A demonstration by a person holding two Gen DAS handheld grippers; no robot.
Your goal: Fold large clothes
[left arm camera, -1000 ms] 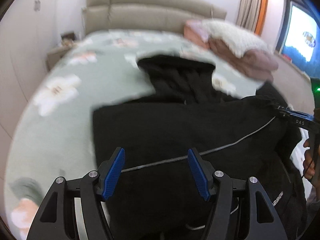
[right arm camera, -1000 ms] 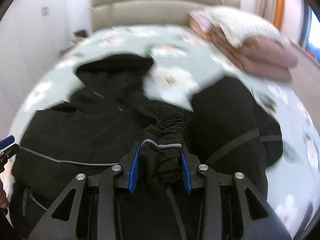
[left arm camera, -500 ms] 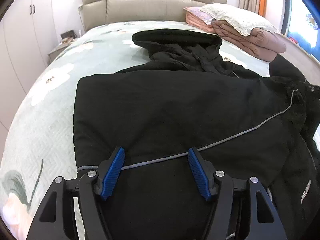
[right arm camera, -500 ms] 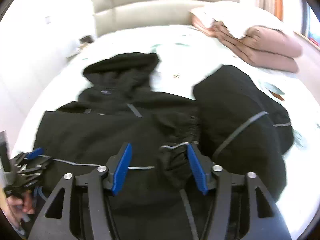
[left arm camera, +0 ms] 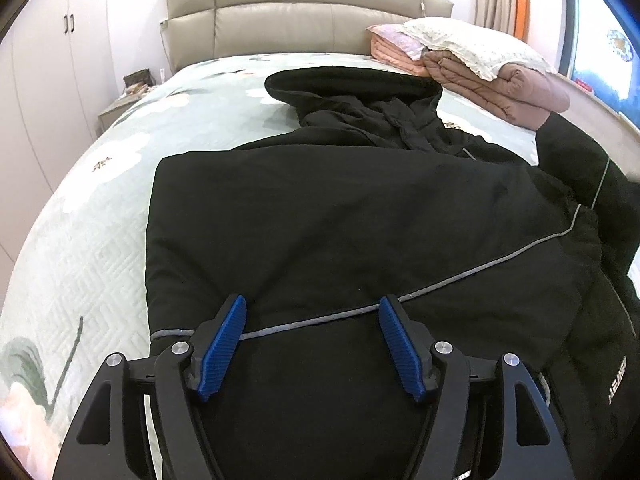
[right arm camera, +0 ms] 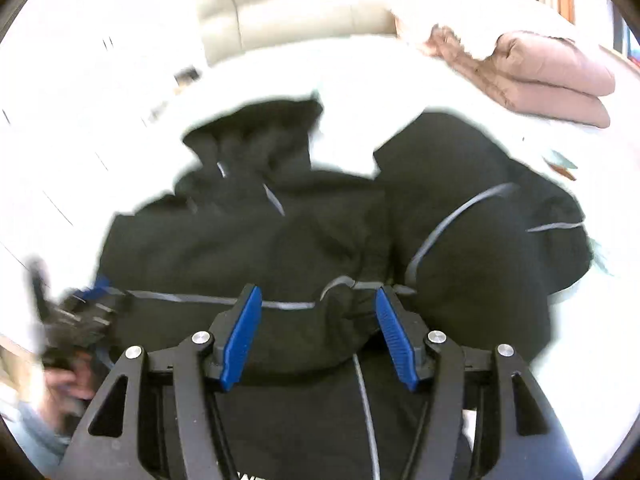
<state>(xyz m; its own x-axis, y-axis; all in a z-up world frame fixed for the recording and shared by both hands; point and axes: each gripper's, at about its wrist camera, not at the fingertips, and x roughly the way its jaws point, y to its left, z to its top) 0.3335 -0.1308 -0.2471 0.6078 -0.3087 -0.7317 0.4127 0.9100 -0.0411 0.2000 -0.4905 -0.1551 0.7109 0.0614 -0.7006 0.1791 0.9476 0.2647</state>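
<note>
A large black hooded jacket point(left arm camera: 340, 208) with grey piping lies on the bed, hood toward the headboard, its left side folded over the body. My left gripper point(left arm camera: 312, 320) is open and empty just above the jacket's lower part. My right gripper point(right arm camera: 318, 312) is open above the gathered sleeve cuff point(right arm camera: 344, 304), which lies on the jacket point(right arm camera: 248, 240). The right sleeve point(right arm camera: 472, 216) lies bunched at the right. The left gripper point(right arm camera: 76, 312) shows blurred at the left edge of the right wrist view.
The bed point(left arm camera: 92, 216) has a pale green floral quilt and a beige headboard point(left arm camera: 304, 12). Folded pink and brown blankets with a white pillow point(left arm camera: 480, 60) sit at the far right. A nightstand point(left arm camera: 128, 96) and wardrobe doors stand at the left.
My right gripper opened and let go of the sleeve cuff, which now rests on the jacket. My left gripper stayed open and steadied over the jacket's lower part.
</note>
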